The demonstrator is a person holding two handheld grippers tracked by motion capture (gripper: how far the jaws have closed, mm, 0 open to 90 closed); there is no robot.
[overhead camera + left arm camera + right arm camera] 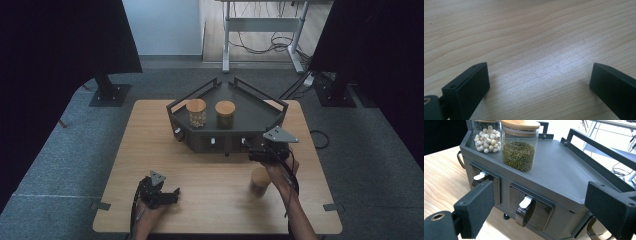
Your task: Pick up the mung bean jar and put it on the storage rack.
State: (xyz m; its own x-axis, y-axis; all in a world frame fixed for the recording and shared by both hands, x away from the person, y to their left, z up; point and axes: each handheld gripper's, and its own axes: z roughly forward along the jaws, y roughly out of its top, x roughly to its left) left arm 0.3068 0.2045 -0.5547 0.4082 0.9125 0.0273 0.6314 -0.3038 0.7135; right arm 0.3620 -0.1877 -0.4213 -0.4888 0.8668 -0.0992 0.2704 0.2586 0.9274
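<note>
A dark grey rack [260, 117] stands at the back middle of the wooden table. Two glass jars with wooden lids stand on its top: one of pale round seeds [196, 113] [486, 141] and one of green beans [225, 114] [519, 152]. A third jar with a wooden lid [259, 181] stands on the table beside my right hand. My right gripper [252, 150] [541, 200] is open, facing the rack's front, where a white lever [526, 202] sits between the jaws, untouched. My left gripper [172, 196] [537, 77] rests open over bare tabletop.
The rack's front carries dark dispenser panels, another with a white lever [479, 175] to the left. Raised rails [596, 145] edge the rack's top. Black stands [107, 92] and a desk frame [262, 25] with cables stand on the carpet beyond the table [150, 145].
</note>
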